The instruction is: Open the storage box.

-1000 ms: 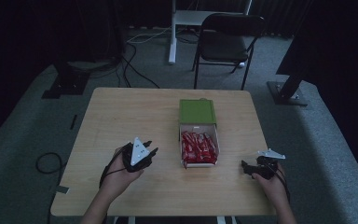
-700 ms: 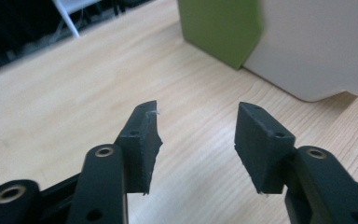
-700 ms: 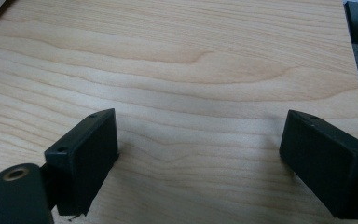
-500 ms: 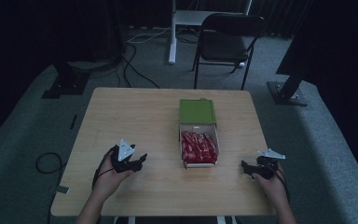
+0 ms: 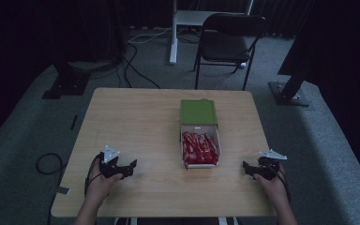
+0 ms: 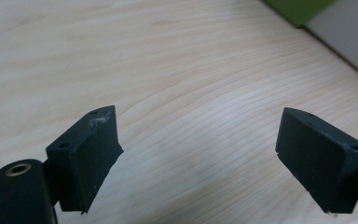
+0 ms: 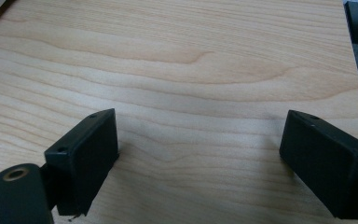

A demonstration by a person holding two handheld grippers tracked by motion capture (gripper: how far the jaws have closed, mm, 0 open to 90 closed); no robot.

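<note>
Evidently nothing is in hand yet: both the left gripper and right gripper rest wide-jawed and empty, with the tray of red packets untouched between them.

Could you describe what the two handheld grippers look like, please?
Both are black. The left gripper and right gripper each carry a pale grey three-cornered plate on top and trail a thin dark cable. Up close, each has two blocky black jaws with small screw holes, plus a brass-ringed hole at lower left. No sleeves show on the forearms.
</note>
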